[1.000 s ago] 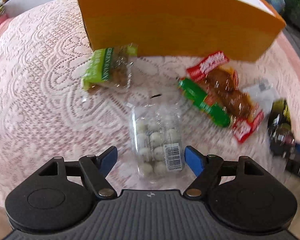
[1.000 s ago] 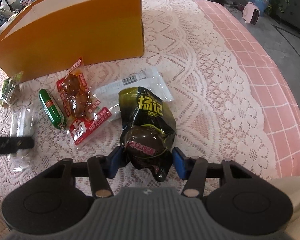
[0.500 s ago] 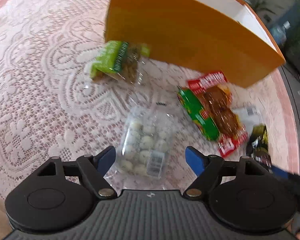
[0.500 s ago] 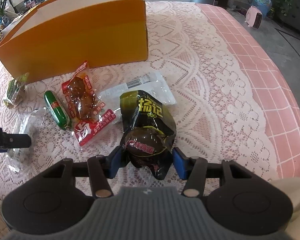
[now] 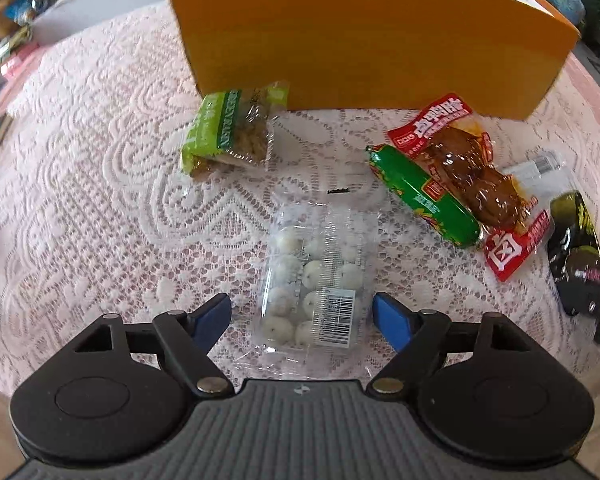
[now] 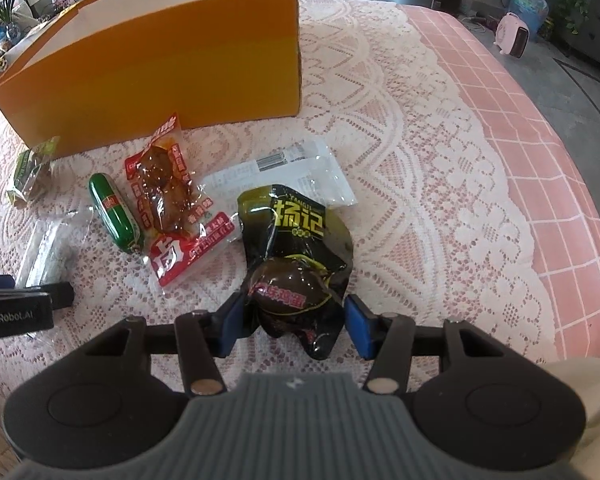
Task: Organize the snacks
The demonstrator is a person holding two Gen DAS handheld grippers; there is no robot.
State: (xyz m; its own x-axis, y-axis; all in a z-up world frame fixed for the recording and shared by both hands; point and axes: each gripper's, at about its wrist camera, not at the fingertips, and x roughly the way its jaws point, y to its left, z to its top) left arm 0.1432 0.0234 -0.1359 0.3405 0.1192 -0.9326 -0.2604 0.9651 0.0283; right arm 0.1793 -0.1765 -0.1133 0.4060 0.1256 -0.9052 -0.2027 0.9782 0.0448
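An open orange box [image 5: 360, 36] stands at the back of the lace cloth; it also shows in the right wrist view [image 6: 148, 64]. My left gripper [image 5: 302, 316] is open, its blue fingers either side of a clear bag of white balls [image 5: 316, 280], not touching it. My right gripper [image 6: 296, 320] is open around the lower end of a black egg pouch [image 6: 296, 248]; whether the pads touch it is unclear. A green raisin pack [image 5: 232, 132], a green sausage [image 5: 424, 196] and a red meat pack [image 5: 468, 176] lie between them.
A clear white packet [image 6: 284, 176] lies behind the black pouch. The left gripper's body [image 6: 16, 308] shows at the left edge of the right wrist view. The lace cloth [image 6: 420, 160] ends at a pink checked border on the right. Clutter lies beyond the table's far left.
The left wrist view swung left and back, ending with the clear bag centred between the open fingers. The right gripper came slightly closer to the black pouch, still open around it.
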